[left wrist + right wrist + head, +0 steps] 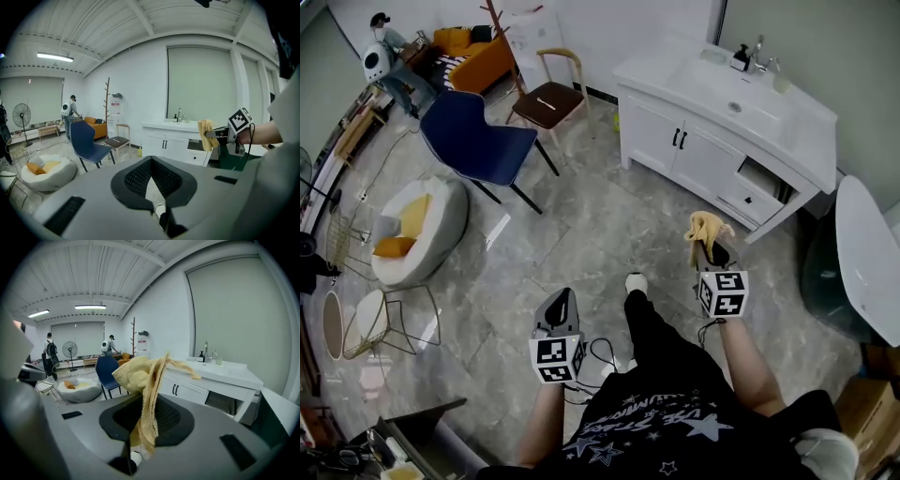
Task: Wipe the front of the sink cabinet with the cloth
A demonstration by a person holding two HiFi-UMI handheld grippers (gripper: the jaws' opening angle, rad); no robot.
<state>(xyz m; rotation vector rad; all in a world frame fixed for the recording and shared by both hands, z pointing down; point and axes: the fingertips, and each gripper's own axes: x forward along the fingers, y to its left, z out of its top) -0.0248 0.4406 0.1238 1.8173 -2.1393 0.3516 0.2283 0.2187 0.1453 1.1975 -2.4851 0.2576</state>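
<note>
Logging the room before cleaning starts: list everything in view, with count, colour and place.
sink cabinet: one, white, far right by the wall
cloth: one, yellow, held up in front of the cabinet
shell chair: one, blue, mid-floor
wooden chair: one, brown seat, left of the cabinet
sofa: one, orange, far corner
beanbag: one, white with yellow cushions, left
left gripper: jaws shut, empty
right gripper: jaws shut on the cloth

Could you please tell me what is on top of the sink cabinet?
On the cabinet stand a faucet, a dark bottle and a pale cup, beside the basin. Nothing covers the top.
</note>
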